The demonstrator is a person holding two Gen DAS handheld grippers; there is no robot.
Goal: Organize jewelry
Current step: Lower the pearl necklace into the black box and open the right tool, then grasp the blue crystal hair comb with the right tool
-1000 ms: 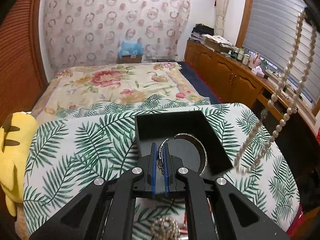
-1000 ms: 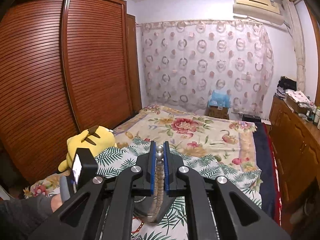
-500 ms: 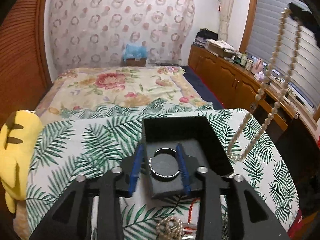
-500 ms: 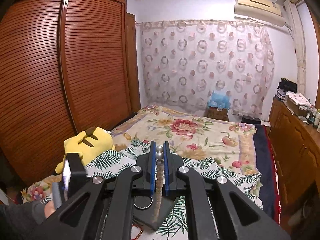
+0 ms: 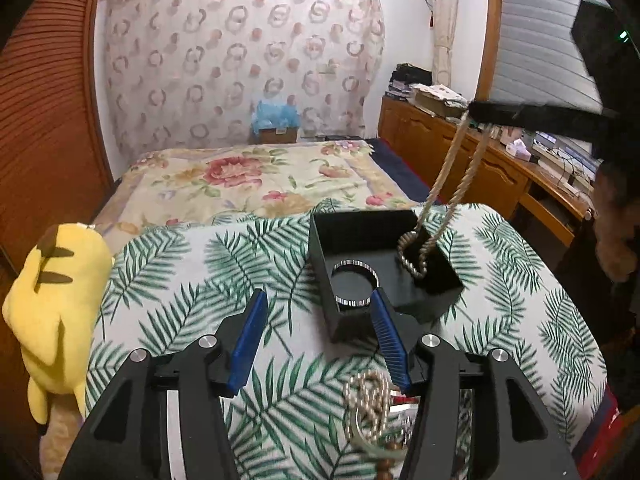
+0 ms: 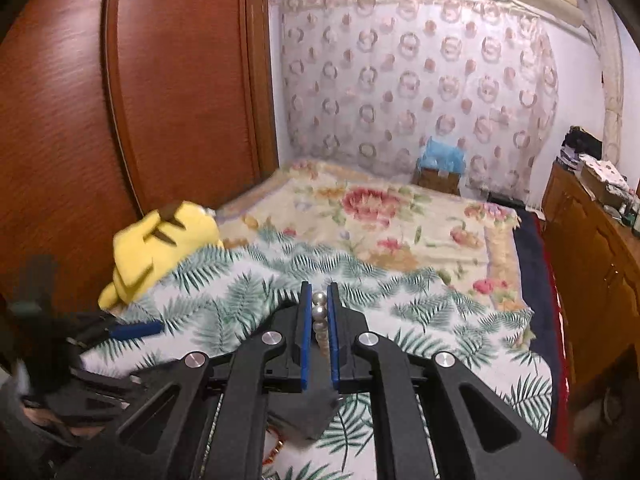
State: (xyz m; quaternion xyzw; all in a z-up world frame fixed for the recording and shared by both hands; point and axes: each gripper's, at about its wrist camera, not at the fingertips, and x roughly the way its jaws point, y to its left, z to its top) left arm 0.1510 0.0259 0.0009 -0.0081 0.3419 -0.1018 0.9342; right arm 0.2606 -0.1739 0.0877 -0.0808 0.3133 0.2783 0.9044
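Note:
A black open box sits on the palm-leaf cloth. A silver bangle lies inside it at the near left. My left gripper is open and empty, just in front of the box. My right gripper is shut on a pearl necklace. In the left wrist view the necklace hangs from the right gripper above, and its lower end coils on the box floor at the right. More beaded jewelry lies under my left gripper.
A yellow plush toy sits at the left edge of the cloth. A floral bedspread lies beyond. A wooden wardrobe stands left and wooden cabinets run along the right.
My left gripper let go of the bangle in the box, opened wide and drew back. My right gripper came down, and the necklace's lower end now rests in the box.

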